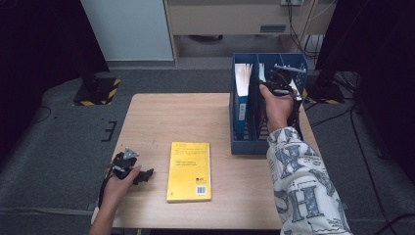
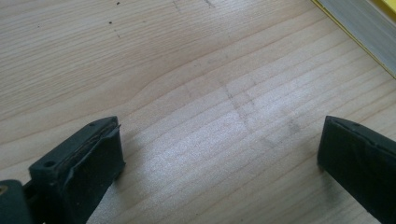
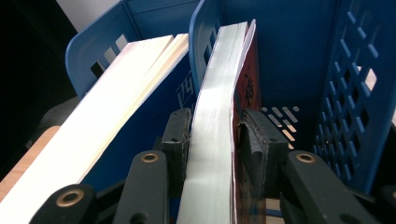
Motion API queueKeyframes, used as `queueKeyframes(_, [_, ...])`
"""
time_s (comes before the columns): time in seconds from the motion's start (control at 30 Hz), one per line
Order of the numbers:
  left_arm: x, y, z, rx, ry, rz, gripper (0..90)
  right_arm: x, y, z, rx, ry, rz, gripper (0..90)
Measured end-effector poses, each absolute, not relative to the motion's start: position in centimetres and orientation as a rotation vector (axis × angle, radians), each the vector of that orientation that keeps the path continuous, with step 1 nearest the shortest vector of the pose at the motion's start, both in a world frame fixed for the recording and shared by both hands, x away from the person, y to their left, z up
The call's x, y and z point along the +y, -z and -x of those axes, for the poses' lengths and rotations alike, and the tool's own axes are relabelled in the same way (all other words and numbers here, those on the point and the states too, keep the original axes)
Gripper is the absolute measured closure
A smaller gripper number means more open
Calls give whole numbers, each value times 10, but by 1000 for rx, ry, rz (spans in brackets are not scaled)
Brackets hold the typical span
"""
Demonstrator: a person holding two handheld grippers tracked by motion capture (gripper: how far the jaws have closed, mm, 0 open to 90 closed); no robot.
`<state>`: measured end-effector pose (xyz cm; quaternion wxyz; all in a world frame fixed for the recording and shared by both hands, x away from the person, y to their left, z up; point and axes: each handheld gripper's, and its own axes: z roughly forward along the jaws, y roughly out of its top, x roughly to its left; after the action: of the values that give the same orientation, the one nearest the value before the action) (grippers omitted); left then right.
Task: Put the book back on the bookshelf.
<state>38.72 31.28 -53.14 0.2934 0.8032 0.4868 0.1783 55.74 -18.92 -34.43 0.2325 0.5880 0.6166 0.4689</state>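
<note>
Hand-held gripper [image 3: 212, 135] straddles a red-covered book [image 3: 215, 107] with silvery page edges.

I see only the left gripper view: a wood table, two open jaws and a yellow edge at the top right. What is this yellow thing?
Observer: A yellow book, lying flat on the table, apart from the left gripper.
Operator: Where is the right gripper?
Observer: The right gripper is inside a blue rack at the table's far right, its jaws on either side of an upright red book.
Operator: Is another book in the rack?
Observer: Yes, a blue book stands in the next compartment to the left.
</note>
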Motion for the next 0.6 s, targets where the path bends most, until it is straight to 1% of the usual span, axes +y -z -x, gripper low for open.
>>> queueKeyframes(0.6, [313, 531, -387, 1297, -475, -2139, 0, -194, 343, -557, 1737, -1327, -1604, 582])
